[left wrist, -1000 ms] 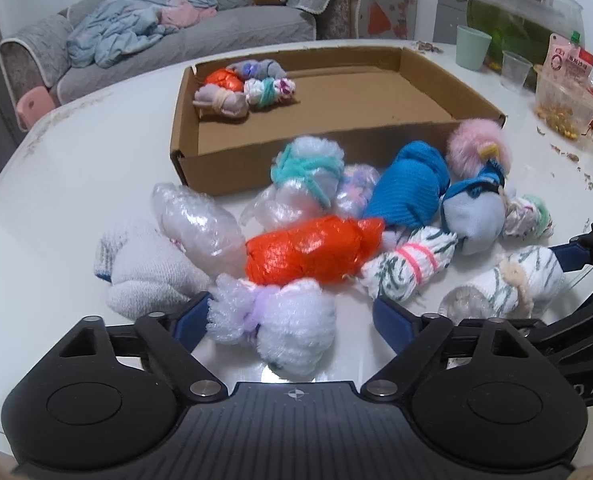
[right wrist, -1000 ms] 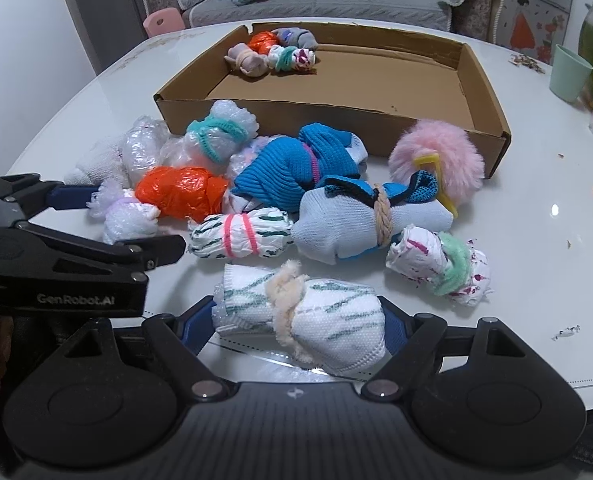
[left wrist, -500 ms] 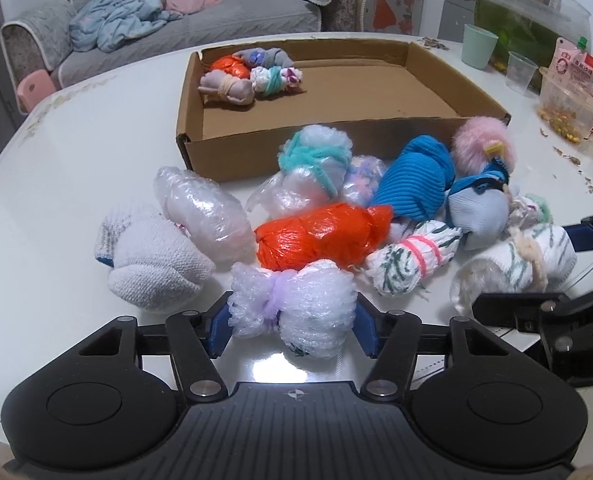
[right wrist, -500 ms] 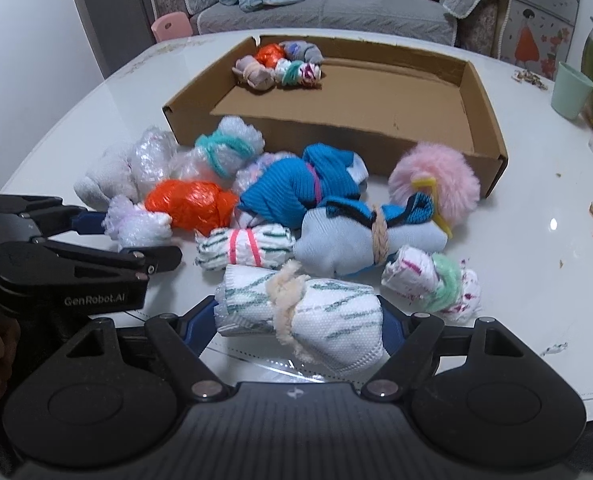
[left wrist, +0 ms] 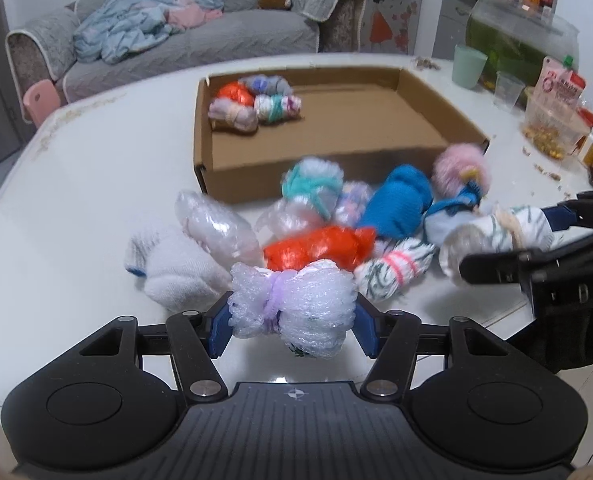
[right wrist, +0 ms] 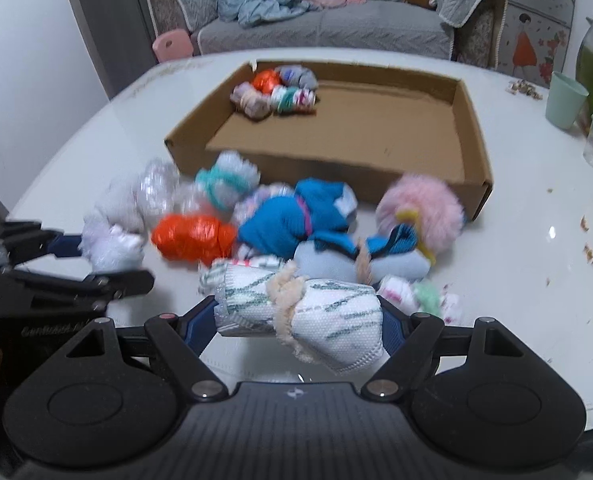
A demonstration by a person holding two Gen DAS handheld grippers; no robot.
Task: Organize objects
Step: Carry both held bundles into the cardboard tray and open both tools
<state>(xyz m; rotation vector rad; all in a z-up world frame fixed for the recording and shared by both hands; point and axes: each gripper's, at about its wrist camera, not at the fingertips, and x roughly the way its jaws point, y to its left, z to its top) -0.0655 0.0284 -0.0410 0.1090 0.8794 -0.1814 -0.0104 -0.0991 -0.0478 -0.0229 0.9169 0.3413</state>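
Left wrist view: the left gripper [left wrist: 292, 326] is clamping a white bubbly foam-wrap bundle tied with a lilac band [left wrist: 294, 306], blue pads pressing on both its ends. The bundle is sitting above the white tabletop [left wrist: 76, 208], just in front of a crinkly orange plastic bundle [left wrist: 316, 246] & the rest of the loose pile. Behind the pile, an open shallow brown cardboard box [left wrist: 224, 184] is holding four small bundles [left wrist: 252, 102] in its far left corner. The right gripper [left wrist: 508, 240] is showing at the right edge, w/ partial raised letters "DA" on its body.

Right wrist view: the right gripper [right wrist: 300, 324] is clamping a white knitted sock roll w/ green streaks and a fuzzy cream tie [right wrist: 302, 312] end to end, just clear of the table. The left gripper [right wrist: 108, 258] is at the left w/ its foam bundle; faint lettering on its body is too blurred to read.

Step in hand, judging by this: both bundles picked, lift under way. Next move prob. calls for carrying each over the box's near wall, then setting it beside the four already inside, w/o loosening the clamp early.
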